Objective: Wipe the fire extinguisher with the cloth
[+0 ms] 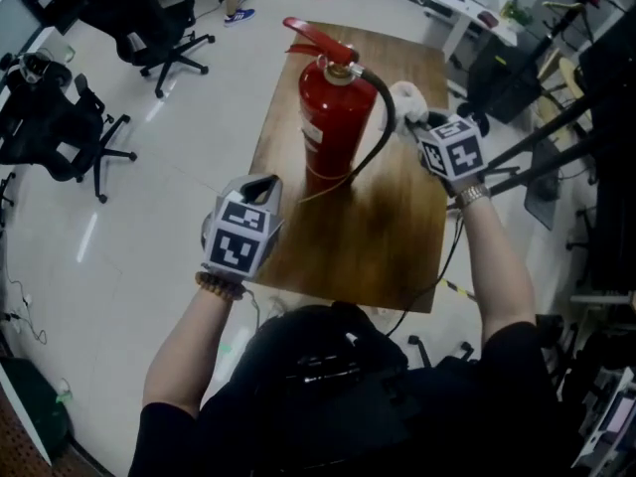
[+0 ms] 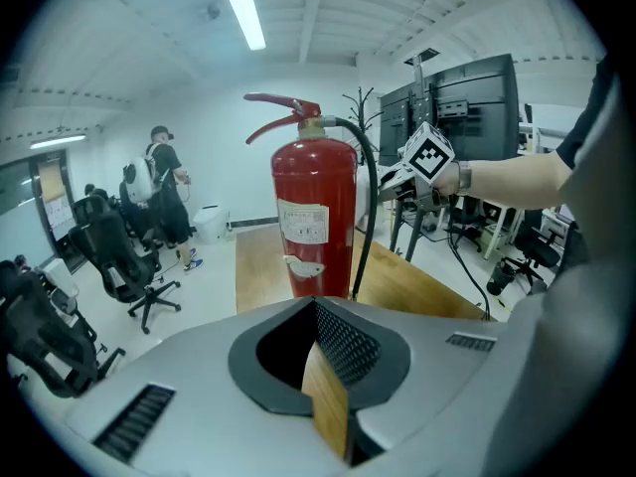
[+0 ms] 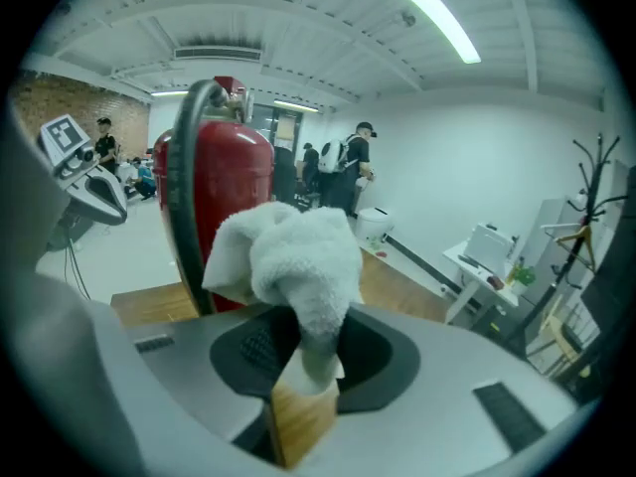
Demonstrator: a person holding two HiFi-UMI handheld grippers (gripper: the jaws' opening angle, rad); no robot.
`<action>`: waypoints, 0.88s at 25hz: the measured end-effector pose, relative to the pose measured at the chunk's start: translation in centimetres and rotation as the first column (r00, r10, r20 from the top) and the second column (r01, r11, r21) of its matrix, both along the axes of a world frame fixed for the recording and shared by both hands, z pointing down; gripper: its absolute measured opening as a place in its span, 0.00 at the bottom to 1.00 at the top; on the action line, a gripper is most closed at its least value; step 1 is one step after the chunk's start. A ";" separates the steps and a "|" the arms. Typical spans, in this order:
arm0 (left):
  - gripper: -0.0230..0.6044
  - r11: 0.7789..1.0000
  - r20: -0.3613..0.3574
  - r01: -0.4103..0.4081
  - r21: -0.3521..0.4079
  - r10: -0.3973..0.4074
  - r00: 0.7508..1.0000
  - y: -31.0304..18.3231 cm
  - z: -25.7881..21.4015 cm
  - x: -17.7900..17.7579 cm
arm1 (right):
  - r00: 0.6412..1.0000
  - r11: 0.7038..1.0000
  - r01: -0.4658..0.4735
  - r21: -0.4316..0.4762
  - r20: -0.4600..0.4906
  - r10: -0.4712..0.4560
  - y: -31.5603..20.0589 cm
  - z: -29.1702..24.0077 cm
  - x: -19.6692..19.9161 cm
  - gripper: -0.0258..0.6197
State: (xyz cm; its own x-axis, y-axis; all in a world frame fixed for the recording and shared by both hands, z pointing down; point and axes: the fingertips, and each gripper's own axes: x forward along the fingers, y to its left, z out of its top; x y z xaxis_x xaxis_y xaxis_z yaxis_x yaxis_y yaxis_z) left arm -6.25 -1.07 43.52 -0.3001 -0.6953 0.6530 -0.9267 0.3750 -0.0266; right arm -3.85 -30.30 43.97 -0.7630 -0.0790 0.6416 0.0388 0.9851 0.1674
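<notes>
In the head view, the red fire extinguisher is standing upright on the wooden tabletop, toward its far end. The left claw is hovering at the tabletop's near left edge, apart from the extinguisher. The right claw is holding a white cloth just beside the black hose. In the left gripper view, the claw is sitting pressed together with nothing in it, pointing at the extinguisher. In the right gripper view, the claw is pinching the bunched cloth, close to the hose and red cylinder.
</notes>
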 end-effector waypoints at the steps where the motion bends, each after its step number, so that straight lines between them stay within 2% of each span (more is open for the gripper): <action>1: 0.03 1.000 0.005 -0.024 0.010 0.024 1.000 0.4 -0.4 -0.1 | 0.999 0.999 -0.034 0.015 -0.001 0.034 0.1 -0.5 1.0 0.21; 8: 0.03 0.983 0.034 -0.167 0.071 0.165 0.986 3.6 -2.3 -0.6 | 0.975 0.974 -0.222 0.051 0.025 0.221 3.7 -3.7 7.1 0.21; 13: 0.03 0.966 0.035 -0.241 0.090 0.238 0.970 5.9 -2.7 -0.6 | 0.953 0.954 -0.299 0.026 0.060 0.297 8.2 -5.0 9.8 0.22; 17: 0.03 0.952 0.029 -0.285 0.115 0.284 0.959 6.8 -2.9 -0.3 | 0.942 0.947 -0.322 -0.017 0.099 0.322 12.1 -5.9 10.9 0.22; 22: 0.03 0.940 0.038 -0.305 0.154 0.303 0.952 6.9 -3.8 0.8 | 0.936 0.951 -0.298 -0.079 0.168 0.308 17.1 -7.5 11.3 0.22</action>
State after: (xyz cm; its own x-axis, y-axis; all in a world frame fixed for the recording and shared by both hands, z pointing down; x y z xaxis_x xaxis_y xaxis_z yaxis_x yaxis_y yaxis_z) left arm -5.40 5.87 39.76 -0.0663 -0.8479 0.5260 -0.9971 0.0757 -0.0037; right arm 7.44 -13.16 36.50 -0.8092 -0.2945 0.5084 -0.2885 0.9530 0.0929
